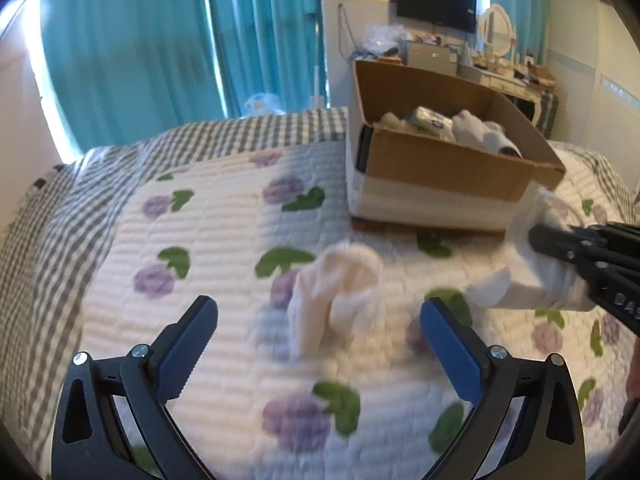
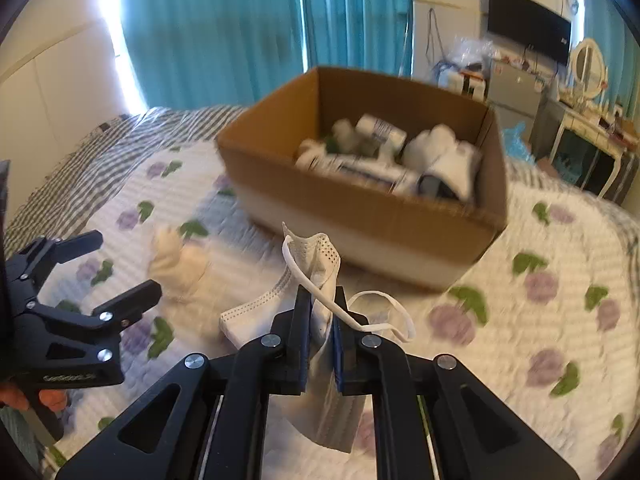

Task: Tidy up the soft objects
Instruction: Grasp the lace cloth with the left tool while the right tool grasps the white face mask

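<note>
Between right tongs (image 2: 321,320): face mask (image 2: 316,276)

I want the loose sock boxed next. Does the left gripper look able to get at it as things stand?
Probably yes. The left gripper is open with the white sock lying just ahead between its fingers on the quilt, nothing covering it. The right gripper, shut on a face mask, is off to the side.
</note>
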A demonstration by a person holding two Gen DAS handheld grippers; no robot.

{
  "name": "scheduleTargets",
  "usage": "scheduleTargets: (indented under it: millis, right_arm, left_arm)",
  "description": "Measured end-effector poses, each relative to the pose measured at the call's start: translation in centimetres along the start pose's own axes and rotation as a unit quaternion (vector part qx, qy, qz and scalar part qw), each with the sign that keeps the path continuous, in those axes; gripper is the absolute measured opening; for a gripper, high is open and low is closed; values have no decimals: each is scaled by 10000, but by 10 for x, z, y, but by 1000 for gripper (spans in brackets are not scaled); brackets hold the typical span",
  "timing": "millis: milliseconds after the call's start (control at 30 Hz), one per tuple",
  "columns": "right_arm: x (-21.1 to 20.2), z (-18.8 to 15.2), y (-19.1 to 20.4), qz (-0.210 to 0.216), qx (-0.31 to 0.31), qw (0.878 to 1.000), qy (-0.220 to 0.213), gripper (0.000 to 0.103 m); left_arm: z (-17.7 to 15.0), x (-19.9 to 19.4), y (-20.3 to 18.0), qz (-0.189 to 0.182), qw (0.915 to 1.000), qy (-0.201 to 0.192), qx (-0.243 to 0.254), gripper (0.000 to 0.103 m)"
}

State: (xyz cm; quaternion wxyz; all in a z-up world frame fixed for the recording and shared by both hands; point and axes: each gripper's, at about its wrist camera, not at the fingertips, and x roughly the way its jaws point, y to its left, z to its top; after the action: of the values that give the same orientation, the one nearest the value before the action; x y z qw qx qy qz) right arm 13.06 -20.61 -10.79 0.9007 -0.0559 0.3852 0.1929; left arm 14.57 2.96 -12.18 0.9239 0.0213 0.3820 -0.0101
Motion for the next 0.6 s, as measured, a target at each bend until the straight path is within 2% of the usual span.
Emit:
scheduleTargets:
  millis: [33,67,133,200,267,333,433,600]
  right_arm:
    - [-2,4,-3,-53,-17,10000,-64,9]
    - [-4,6,-5,-83,-9,9999,-122,9]
    - [-4,6,-10,-62,88,9998,-173,9]
    - [-1,1,-14,-14,174,9998,-136,9]
    - [6,-4,-15,-27,174,9998,-63,9]
    - [13,-5,-15,-23,158,9999,23,9]
    - [10,-6,-14,18,169,9999,10,9]
    - [-14,-5,-10,2,119,9998,-154,9]
  left_arm:
    - [2,7,0,-53,10000,50,-20,98]
    - [3,11,-1,-109,9999,97,-24,89]
    - [1,25,-1,-296,9990,323,18,78]
    - [-3,35,0,-355,9982,475,19,58]
    - [-6,42,2,-401,9972,627,6,31]
    - [-8,40,0,-377,9975,589,84,19]
    - [-7,25,-3,-411,9981,451,121,13]
    - [0,-9,-10,-423,9986,200,227,12]
